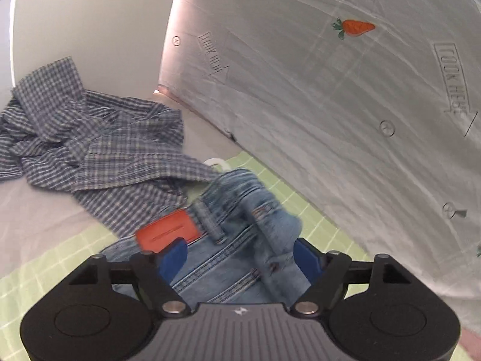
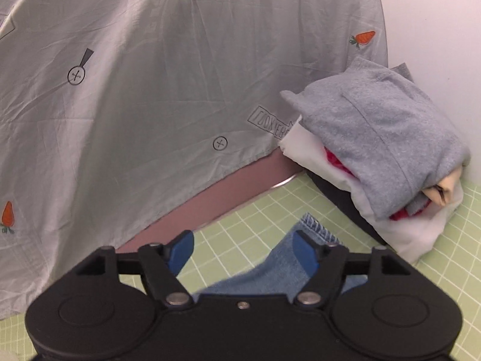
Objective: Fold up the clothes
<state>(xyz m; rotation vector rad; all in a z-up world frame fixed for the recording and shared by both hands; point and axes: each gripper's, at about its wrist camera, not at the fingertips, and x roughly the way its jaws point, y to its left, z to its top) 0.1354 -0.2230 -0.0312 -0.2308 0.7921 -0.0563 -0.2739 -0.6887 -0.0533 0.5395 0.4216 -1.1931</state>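
Note:
Light blue jeans [image 1: 228, 240] with an orange waistband patch [image 1: 166, 230] lie bunched on the green checked mat [image 1: 45, 258]. My left gripper [image 1: 240, 258] is open, its blue pads either side of the waistband just above it. In the right wrist view a jeans leg hem [image 2: 315, 228] lies on the mat [image 2: 240, 228]. My right gripper [image 2: 243, 254] is open, its right pad over the leg cloth. A crumpled blue plaid shirt [image 1: 90, 141] lies to the left of the jeans.
A pale grey sheet with carrot prints [image 1: 330, 90] hangs close behind the mat and also fills the right wrist view [image 2: 150, 90]. A stack of folded clothes with a grey top [image 2: 381, 138] stands at the right by the white wall.

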